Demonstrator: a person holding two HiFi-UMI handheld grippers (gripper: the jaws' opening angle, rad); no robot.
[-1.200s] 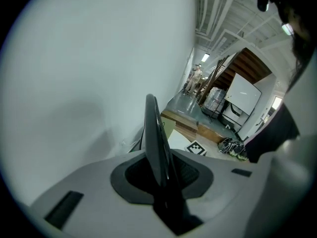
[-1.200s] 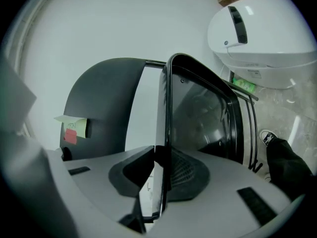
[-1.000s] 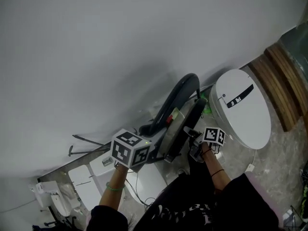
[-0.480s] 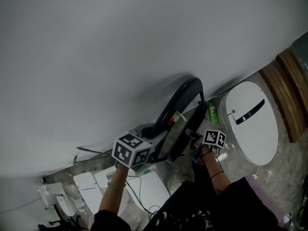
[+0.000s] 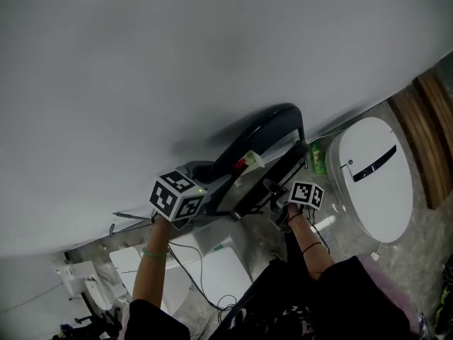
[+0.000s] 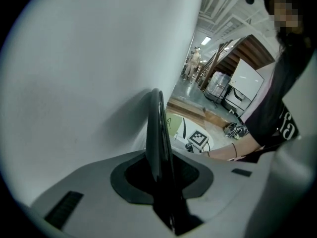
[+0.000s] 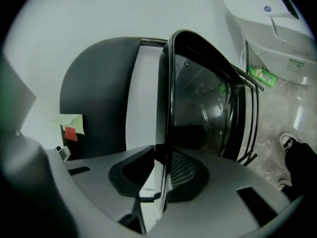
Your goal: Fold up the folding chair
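Note:
The dark folding chair (image 5: 263, 134) is folded flat and stands close against the white wall (image 5: 177, 62). My left gripper (image 5: 200, 190) is shut on its thin dark edge (image 6: 157, 133), which runs straight up between the jaws (image 6: 166, 195). My right gripper (image 5: 278, 204) is shut on the black rim of the seat (image 7: 203, 103), the rim sitting between its jaws (image 7: 161, 185). The backrest (image 7: 99, 98) carries a pale and a red sticker (image 7: 72, 125). The left gripper view also catches the right gripper's marker cube (image 6: 198, 138).
A white oval appliance (image 5: 373, 177) lies on the floor at the right, with a green bottle (image 5: 316, 158) between it and the chair. Wooden boards (image 5: 433, 129) lie beyond it. White boxes and cables (image 5: 205, 268) sit at my feet. A shoe (image 7: 287, 142) shows low right.
Both grippers have carried the folded chair leftward along the wall, closer to it. The grips have not changed.

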